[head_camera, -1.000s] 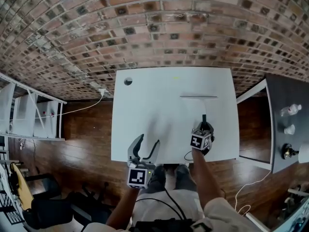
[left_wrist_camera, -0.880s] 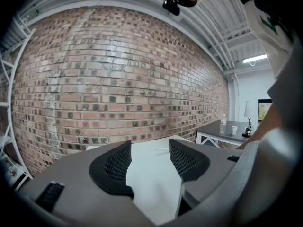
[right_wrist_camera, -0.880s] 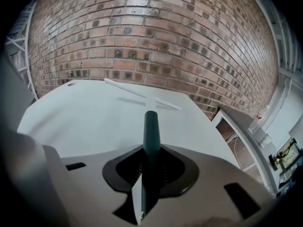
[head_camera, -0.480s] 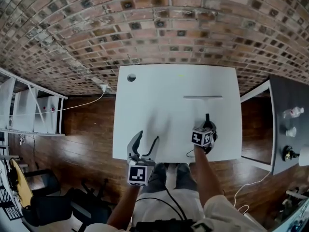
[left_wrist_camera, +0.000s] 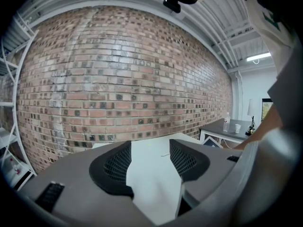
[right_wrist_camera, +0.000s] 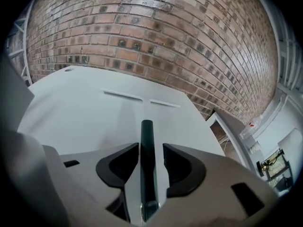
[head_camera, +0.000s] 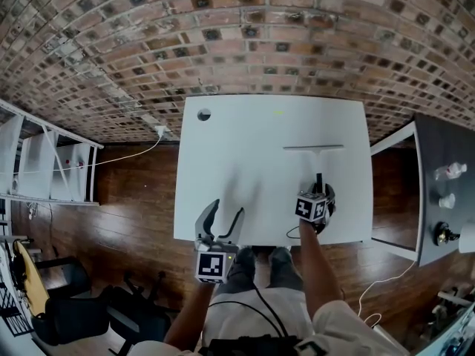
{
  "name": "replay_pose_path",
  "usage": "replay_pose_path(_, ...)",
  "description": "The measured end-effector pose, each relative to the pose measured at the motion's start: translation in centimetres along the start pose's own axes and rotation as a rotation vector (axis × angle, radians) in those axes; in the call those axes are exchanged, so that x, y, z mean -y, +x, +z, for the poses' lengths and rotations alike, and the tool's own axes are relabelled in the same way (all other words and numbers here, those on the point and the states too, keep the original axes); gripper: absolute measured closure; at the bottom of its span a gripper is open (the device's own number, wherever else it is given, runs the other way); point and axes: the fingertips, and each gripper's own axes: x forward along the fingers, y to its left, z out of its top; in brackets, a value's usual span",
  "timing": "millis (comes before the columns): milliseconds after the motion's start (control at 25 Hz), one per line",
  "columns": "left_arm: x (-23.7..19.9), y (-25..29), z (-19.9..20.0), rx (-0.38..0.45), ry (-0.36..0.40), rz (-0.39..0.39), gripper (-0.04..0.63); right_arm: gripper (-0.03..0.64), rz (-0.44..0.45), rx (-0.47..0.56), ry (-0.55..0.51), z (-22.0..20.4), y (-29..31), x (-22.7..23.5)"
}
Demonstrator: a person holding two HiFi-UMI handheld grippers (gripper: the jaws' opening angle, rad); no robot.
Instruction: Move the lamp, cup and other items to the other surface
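A thin dark rod (right_wrist_camera: 146, 145) lies flat on the white table (head_camera: 252, 162) near its front right. My right gripper (right_wrist_camera: 150, 159) is down over the rod. Its jaws are opening, with the rod between the pads and a narrow gap on each side. In the head view the rod (head_camera: 319, 179) pokes out beyond the right gripper (head_camera: 319, 193). My left gripper (head_camera: 227, 216) hangs open and empty at the table's front edge, and in its own view the left gripper (left_wrist_camera: 150, 161) frames only bare tabletop.
A dark side table (head_camera: 438, 154) at the right carries a bottle (head_camera: 450, 171), a cup (head_camera: 446, 200) and a small lamp (head_camera: 444, 234). The white table has a thin grey strip (head_camera: 313, 147) and a round hole (head_camera: 203, 115). A brick wall is behind, and white shelving (head_camera: 44, 169) stands at the left.
Both grippers stay where they were, the right one low over the dark rod. Only the head view has shifted slightly.
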Motion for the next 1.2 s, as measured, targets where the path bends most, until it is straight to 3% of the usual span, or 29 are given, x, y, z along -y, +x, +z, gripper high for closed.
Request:
replay_pose_path(160, 0.3, -0.2, 0.1, 0.007, -0.004, -0.008, 0.341, 0.345, 0.052, -0.015, 0.041, -0.5, -1.0, -0.2)
replay_pose_path(320, 0.5, -0.4, -0.9, 0.016, 0.054, -0.04, 0.341, 0.293, 0.11, 0.03, 0.064, -0.8, -2.9, -1.0)
replay_pose_path(480, 0.8, -0.4, -0.4, 0.026, 0.024, -0.04, 0.341, 0.295, 0.285, 0.244, 0.147, 2.1, -7.7, -2.2)
replay_pose_path(600, 0.7, -0.5, 0.3, 0.044, 0.021, -0.035, 0.341, 0.295, 0.42, 0.443, 0.143, 5.4, -12.0, -2.6)
replay_pose_path(720, 0.7, -0.8, 2.0, 0.077, -0.011, -0.014, 0.341, 0.295, 0.493, 0.607, 0.157, 9.2, -17.8, -1.7)
replay_pose_path(840, 0.4, -1.4, 3.2, 0.114, 0.039, -0.018, 0.341, 0.295, 0.526, 0.734, 0.172, 12.3, -22.9, 0.0)
replay_pose_path(920, 0.4, -1.8, 4.5, 0.144, 0.022, -0.001, 0.339, 0.284, 0.547, 0.779, 0.163, 13.8, -25.6, 0.9)
replay_pose_path(960, 0.3, -2.0, 4.9, 0.158, 0.028, 0.009, 0.339, 0.225, 0.554, 0.797, 0.158, 14.4, -26.7, 1.4)
replay_pose_path(1040, 0.1, -2.2, 5.2, 0.187, 0.074, 0.014, 0.337, 0.195, 0.548, 0.846, 0.141, 15.6, -28.9, 2.6)
replay_pose_path(1200, 1.8, -3.0, 9.1, 0.231, 0.041, -0.016, 0.315, 0.19, 0.512, 0.961, 0.129, 16.9, -33.1, 5.2)
